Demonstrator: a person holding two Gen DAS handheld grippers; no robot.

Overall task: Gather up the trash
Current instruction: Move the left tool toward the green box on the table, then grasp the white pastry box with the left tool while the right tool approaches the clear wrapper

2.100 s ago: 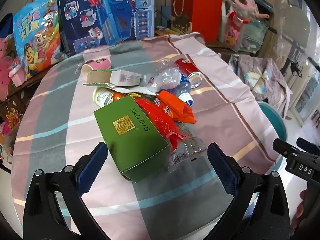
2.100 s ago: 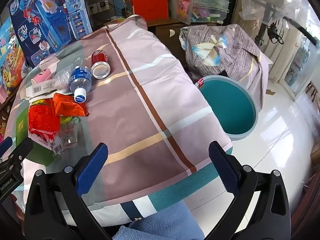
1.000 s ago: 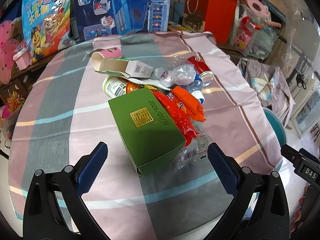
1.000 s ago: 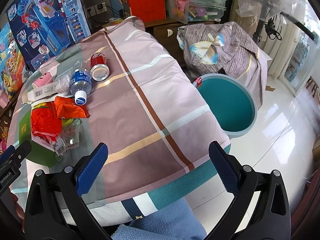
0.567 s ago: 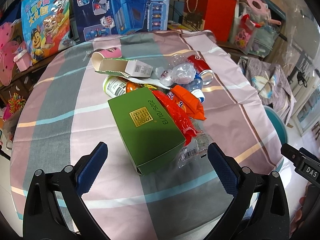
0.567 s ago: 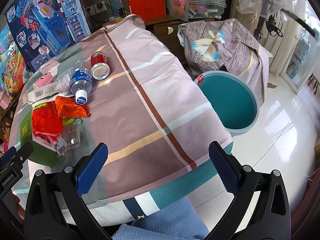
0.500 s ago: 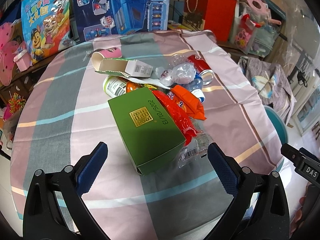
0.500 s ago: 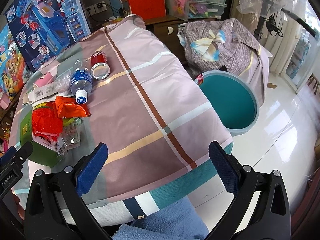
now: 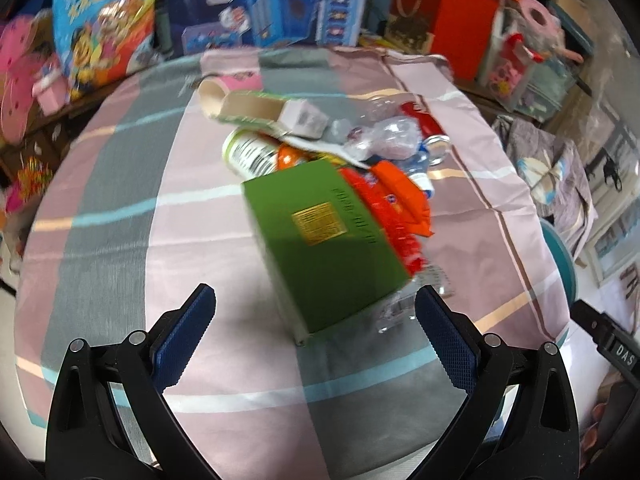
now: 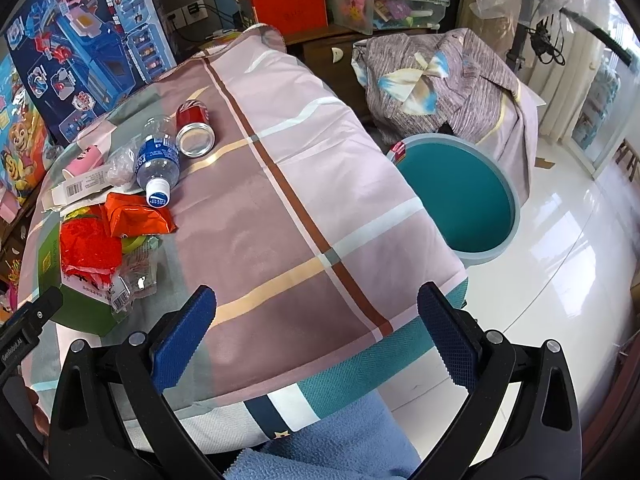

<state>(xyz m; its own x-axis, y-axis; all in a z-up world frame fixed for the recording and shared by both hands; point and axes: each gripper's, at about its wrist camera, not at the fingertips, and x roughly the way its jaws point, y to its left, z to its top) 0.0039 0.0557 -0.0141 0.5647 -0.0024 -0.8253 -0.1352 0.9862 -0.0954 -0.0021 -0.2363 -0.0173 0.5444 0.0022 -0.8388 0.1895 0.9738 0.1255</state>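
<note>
I hold the left gripper (image 9: 310, 322) spread wide, centred just short of the green carton (image 9: 320, 240), the nearest trash on the table (image 9: 120, 184); right gripper (image 10: 316, 328) hangs spread and empty, facing the teal bin (image 10: 505, 240)

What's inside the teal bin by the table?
The teal bin shows mostly bare teal interior; one small red-and-white packet sits at its near rim. The tablecloth hides part.

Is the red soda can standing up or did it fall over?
It is tipped over. The red can lies on its side on the tablecloth, its round silver end facing the camera, beside the water bottle, which also lies flat.
</note>
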